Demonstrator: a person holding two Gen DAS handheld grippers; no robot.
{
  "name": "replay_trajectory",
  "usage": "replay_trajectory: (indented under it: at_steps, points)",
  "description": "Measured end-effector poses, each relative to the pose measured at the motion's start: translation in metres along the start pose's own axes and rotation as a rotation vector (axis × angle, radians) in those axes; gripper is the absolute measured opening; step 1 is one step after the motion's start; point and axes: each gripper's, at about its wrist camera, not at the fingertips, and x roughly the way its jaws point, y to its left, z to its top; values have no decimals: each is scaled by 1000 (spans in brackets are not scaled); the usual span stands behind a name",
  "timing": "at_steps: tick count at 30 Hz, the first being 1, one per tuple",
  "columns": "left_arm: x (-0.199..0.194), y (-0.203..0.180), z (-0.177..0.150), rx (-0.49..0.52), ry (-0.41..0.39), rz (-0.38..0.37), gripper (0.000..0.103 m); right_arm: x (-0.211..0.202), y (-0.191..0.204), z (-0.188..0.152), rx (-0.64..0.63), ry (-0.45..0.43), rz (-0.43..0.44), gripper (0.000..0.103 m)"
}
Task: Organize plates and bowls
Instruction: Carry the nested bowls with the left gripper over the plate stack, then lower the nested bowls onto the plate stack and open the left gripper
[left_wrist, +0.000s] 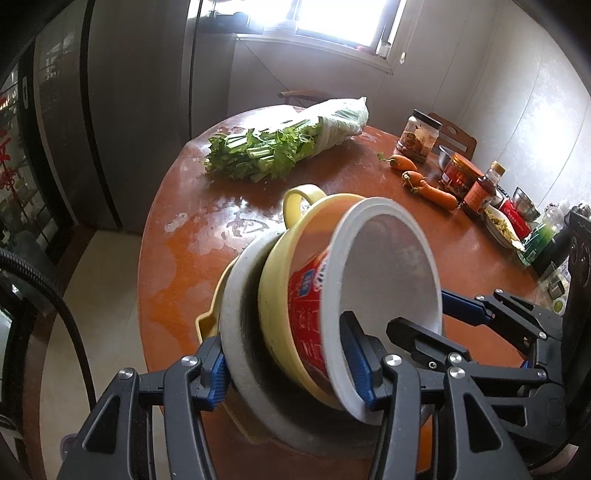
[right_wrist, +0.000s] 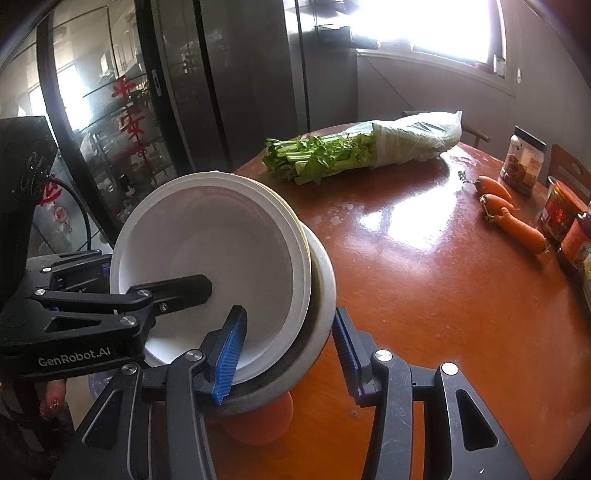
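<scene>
A tilted nest of bowls hangs over the near edge of the round wooden table (left_wrist: 207, 206). It is a grey-white outer bowl (left_wrist: 236, 295), a yellow handled bowl (left_wrist: 299, 199) and a red-and-white paper cup (left_wrist: 306, 295) inside. My left gripper (left_wrist: 288, 362) is shut on the stack, one pad outside the grey bowl, the other inside the cup. From the other side my right gripper (right_wrist: 286, 350) clamps the same stack: its left pad sits in the white cup (right_wrist: 221, 229), its right pad against the grey bowl (right_wrist: 325, 280). Each gripper shows in the other view, right gripper (left_wrist: 421, 310) and left gripper (right_wrist: 147, 271).
A bagged bunch of celery (left_wrist: 280, 147) lies at the table's far side, and carrots (left_wrist: 428, 184) lie to the right. Jars (left_wrist: 417, 136), bottles and steel bowls (left_wrist: 524, 203) crowd the right edge. A dark fridge (right_wrist: 236, 81) and a glass cabinet (right_wrist: 110, 122) stand left, with chairs behind.
</scene>
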Motion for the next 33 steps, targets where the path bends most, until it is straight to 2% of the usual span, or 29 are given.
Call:
replay_trajectory:
  at_steps: [4,9,15,21,25,28,33]
  points:
    - [-5,0,2,-6,-28,2,55,-6,0,1,-7,-25,5,56]
    - [-19,0,4,-12,-88,18,61,-11,-2,-1,-7,-34,-11,58]
    - [-41,-2,3,-18,-165,38,63,-24,-4,-3,-2,-62,-17,62]
    - [-62,-13,-10,-7,-202,55,69,-43,3,-9,-7,-100,-18,67]
    - [-75,-22,-22,-5,-231,100,73,-57,9,-19,-22,-117,-26,70]
    - [-83,-30,-33,-2,-238,112,79,-67,13,-30,-35,-121,-42,74]
    - [-89,-43,-47,5,-244,129,83,-82,16,-47,-35,-144,-66,75]
